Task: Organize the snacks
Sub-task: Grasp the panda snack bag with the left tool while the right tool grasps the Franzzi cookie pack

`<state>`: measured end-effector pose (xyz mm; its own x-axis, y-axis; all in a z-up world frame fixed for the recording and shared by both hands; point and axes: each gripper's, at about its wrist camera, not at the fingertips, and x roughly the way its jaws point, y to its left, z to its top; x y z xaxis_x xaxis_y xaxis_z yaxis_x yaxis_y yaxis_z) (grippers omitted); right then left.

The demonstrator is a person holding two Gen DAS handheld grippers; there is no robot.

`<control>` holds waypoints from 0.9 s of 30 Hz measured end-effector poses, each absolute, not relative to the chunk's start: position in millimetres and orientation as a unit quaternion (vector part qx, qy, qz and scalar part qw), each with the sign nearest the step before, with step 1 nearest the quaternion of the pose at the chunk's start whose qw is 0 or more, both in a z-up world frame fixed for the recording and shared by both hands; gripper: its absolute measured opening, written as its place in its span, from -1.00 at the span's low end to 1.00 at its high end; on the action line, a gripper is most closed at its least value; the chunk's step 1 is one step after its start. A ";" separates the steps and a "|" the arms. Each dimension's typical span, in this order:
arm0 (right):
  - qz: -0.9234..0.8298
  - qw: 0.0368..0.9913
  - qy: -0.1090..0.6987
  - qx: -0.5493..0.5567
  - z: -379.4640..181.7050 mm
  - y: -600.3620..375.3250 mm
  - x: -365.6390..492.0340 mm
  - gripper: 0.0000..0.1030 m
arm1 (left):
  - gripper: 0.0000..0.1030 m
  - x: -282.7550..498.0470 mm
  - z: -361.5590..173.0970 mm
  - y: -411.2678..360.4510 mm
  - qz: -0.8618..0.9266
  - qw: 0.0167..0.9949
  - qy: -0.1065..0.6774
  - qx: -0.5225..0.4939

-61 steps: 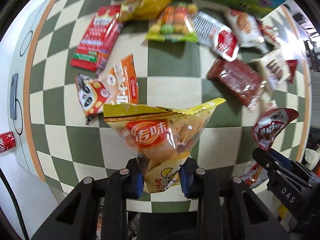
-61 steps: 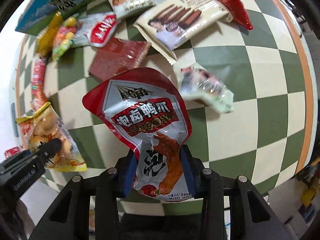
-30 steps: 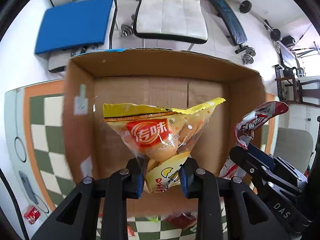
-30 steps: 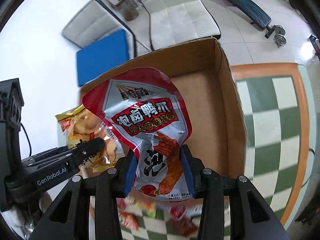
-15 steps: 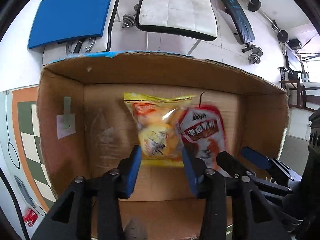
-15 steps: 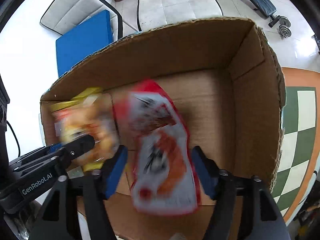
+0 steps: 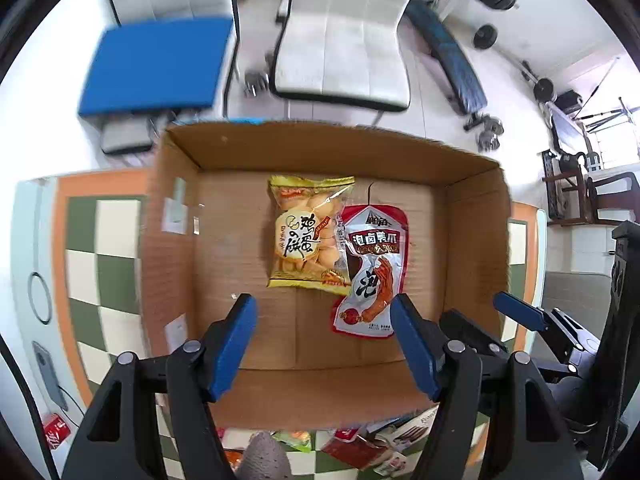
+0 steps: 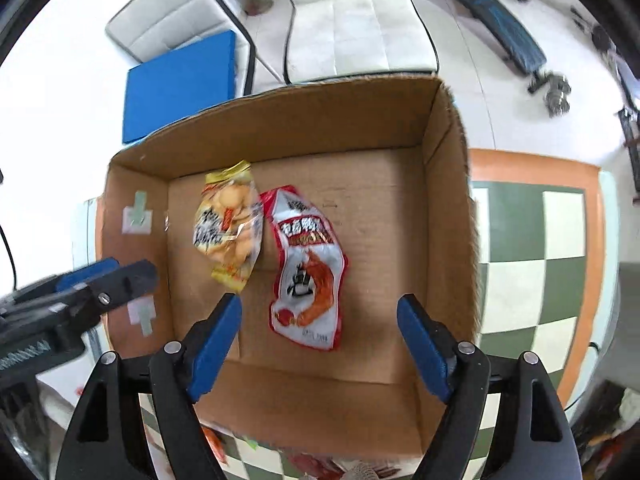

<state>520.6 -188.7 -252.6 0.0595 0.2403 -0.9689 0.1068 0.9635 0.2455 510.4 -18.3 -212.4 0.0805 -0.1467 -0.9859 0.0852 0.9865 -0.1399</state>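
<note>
1. Blue-padded fingers of the left gripper (image 7: 323, 332) are seen spread wide apart at the near edge of the left wrist view, with nothing held between them.
2. Blue pads of the right gripper (image 8: 319, 330) are likewise set wide apart and nothing is gripped; in the left wrist view this gripper (image 7: 520, 316) is seen at the lower right, just over the box's right wall.
3. Below the fingers, loose snack packets (image 7: 360, 446) are glimpsed on a green-and-white checked tablecloth (image 7: 108, 248), at the box's near side.
4. An open cardboard box (image 7: 472, 240) is placed under both grippers, its brown floor largely bare.
5. On that floor a red chicken-feet pouch (image 7: 374, 270) is laid flat, nearer the grippers and right of centre.
6. Just to its left a yellow egg-biscuit bag (image 7: 308, 238) is laid, its right edge touching or slightly overlapping the red pouch.
7. In the right wrist view the same red pouch (image 8: 308, 268) and yellow bag (image 8: 230, 226) are seen side by side, blurred.
8. Beyond the box, a blue cushion (image 7: 156, 66) and a white padded chair (image 7: 344, 36) are seen on a pale floor.
</note>
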 end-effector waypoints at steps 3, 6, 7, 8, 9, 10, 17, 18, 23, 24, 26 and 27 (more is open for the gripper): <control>0.056 0.741 0.658 0.124 -228.8 -186.8 490.1 0.70 | 0.31 479.3 -186.4 -15.4 -0.068 0.782 0.620 -0.007; 0.069 0.772 0.621 0.114 -205.0 -183.4 456.8 0.71 | 0.31 445.8 -167.9 -9.6 -0.059 0.816 0.575 -0.001; 0.073 0.782 0.610 0.106 -198.0 -181.6 443.8 0.71 | 0.31 433.8 -163.8 -7.8 -0.057 0.822 0.567 0.007; 0.076 0.787 0.603 0.104 -193.2 -179.7 431.1 0.71 | 0.31 425.4 -163.0 -6.9 -0.053 0.823 0.565 0.016; 0.077 0.789 0.600 0.106 -190.7 -179.0 420.9 0.71 | 0.31 414.1 -162.6 -4.1 -0.046 0.823 0.566 0.019; 0.078 0.789 0.599 0.111 -190.0 -177.6 407.9 0.71 | 0.31 400.0 -162.8 -0.2 -0.041 0.822 0.568 0.015; 0.009 0.730 0.645 0.228 -237.2 -213.7 313.1 0.71 | 0.31 313.0 -203.3 45.2 0.024 0.779 0.620 -0.091; -0.003 0.715 0.653 0.250 -249.7 -221.1 300.5 0.71 | 0.31 300.7 -216.7 56.1 0.040 0.764 0.633 -0.117; -0.074 0.638 0.683 0.348 -323.2 -252.7 257.0 0.71 | 0.31 252.7 -284.9 109.6 0.091 0.668 0.688 -0.268; -0.079 0.632 0.685 0.353 -330.6 -255.0 253.7 0.71 | 0.31 246.1 -297.9 119.7 0.103 0.650 0.693 -0.294; -0.091 0.625 0.687 0.359 -344.8 -257.8 249.3 0.71 | 0.31 235.8 -321.7 135.7 0.121 0.620 0.701 -0.331; -0.093 0.624 0.688 0.359 -349.5 -257.4 249.7 0.71 | 0.31 232.7 -328.8 139.4 0.128 0.612 0.704 -0.337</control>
